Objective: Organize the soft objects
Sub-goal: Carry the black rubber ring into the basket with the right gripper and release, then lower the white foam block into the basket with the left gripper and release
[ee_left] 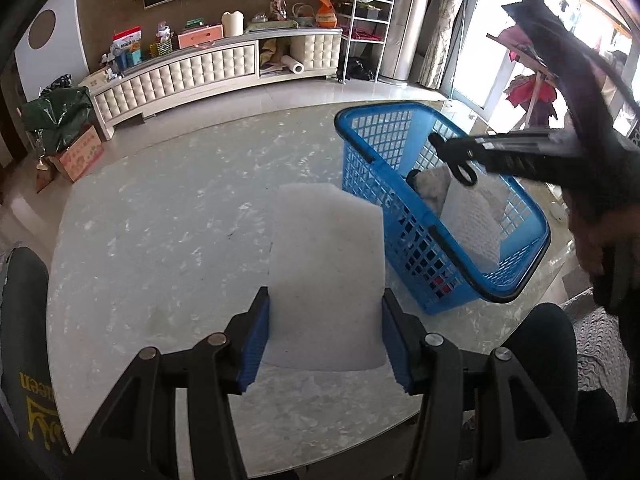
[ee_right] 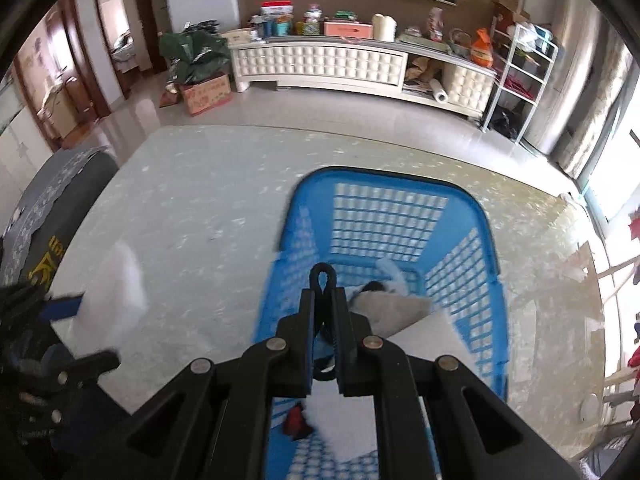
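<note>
Left claw point(ee_left: 324, 344): black linkage arms, silver rivets, blue ribbed pads.

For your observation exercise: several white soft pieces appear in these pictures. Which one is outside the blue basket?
The white foam sheet gripped between the left claw's blue pads, over the table. The other white pieces lie inside the blue basket.

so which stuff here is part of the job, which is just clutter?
Job:
white foam sheet, held by left hand-held gripper
blue basket
soft items in basket

Clutter:
TV cabinet
cardboard box
white shelf
</note>
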Demonstrator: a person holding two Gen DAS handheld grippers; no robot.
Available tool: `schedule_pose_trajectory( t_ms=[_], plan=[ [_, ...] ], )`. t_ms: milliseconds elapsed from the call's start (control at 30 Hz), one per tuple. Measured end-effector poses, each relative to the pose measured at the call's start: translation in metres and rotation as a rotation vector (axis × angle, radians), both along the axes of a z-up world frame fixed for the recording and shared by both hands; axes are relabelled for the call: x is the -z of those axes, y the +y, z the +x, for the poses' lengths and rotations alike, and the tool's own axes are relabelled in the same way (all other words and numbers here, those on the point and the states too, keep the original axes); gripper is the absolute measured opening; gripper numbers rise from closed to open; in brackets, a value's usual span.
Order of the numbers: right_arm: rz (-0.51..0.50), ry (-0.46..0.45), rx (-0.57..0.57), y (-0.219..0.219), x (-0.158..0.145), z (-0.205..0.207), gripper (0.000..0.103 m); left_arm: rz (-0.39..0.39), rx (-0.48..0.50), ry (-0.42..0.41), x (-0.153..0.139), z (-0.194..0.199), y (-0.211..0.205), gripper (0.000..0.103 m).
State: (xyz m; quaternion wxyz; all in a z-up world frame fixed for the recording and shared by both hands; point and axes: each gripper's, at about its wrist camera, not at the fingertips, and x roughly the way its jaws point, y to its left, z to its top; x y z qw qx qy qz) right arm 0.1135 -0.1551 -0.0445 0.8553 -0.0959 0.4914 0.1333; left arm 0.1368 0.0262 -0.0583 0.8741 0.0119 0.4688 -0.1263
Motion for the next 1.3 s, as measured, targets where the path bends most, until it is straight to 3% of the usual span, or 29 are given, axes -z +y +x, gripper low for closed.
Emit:
schedule_pose_trajectory(
  t_ms=[267, 500, 800, 867, 933, 1000, 1167, 1300],
  plan=[
    [-0.027, 0.099, 0.047, -0.006, 0.034, 0.044, 0.008, -0.009, 0.000, 0.037, 0.014, 0.005, -0.002, 0.050],
    [-0.060, 0.126, 0.015, 0.013, 0.048, 0.054, 0.008, -0.014, -0.031, 0.064, 0.027, 0.012, 0.011, 0.050],
    [-0.089, 0.116, 0.023, 0.011, 0.045, 0.052, 0.049, -0.012, -0.049, 0.072, 0.032, 0.015, 0.022, 0.050],
    [-0.079, 0.105, 0.027, 0.007, 0.039, 0.050, 0.072, -0.011, -0.054, 0.073, 0.032, 0.014, 0.024, 0.050],
    [-0.086, 0.085, 0.033, 0.005, 0.033, 0.045, 0.081, -0.009, -0.057, 0.069, 0.030, 0.013, 0.025, 0.050],
    [-0.088, 0.068, 0.030, 0.003, 0.025, 0.039, 0.083, -0.008, -0.058, 0.064, 0.028, 0.011, 0.025, 0.050],
    [-0.099, 0.036, 0.024, -0.001, 0.009, 0.018, 0.099, 0.026, -0.060, 0.046, 0.019, 0.009, 0.024, 0.051],
    [-0.109, 0.006, 0.022, -0.010, -0.004, -0.003, 0.101, 0.023, -0.069, 0.020, 0.005, 0.007, 0.023, 0.051]
  ],
)
